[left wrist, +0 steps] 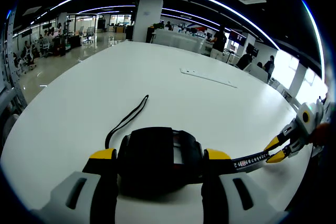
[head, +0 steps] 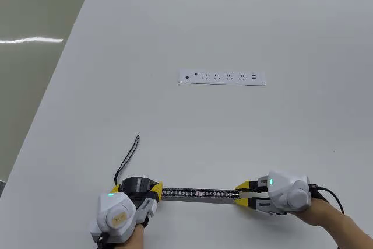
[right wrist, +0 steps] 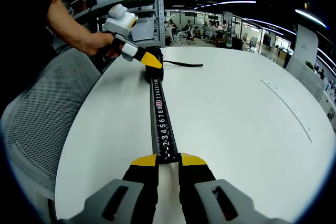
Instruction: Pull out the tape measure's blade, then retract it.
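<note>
The left gripper (left wrist: 159, 157) is clamping the tape measure's black case (left wrist: 157, 142), with one yellow-tipped jaw pressing on each side of it. In the head view the case is sitting on the white table (head: 233, 33) near its front edge, on the person's left. The blade (head: 198, 193) is extending from the case toward the right and running in a straight line low over the tabletop; whether it is touching the surface cannot be told. The right gripper (right wrist: 168, 159) is pinching the blade's free end, jaws closed onto it from both edges, with the printed numerals reading away along the blade toward the case. The two grippers are standing well apart, with the drawn-out blade spanning the gap between them. A thin black strap (head: 127, 158) is trailing from the case away from the person and lying loose on the table. A white power strip (head: 221, 78) is lying farther back on the table, well apart from the tape.
</note>
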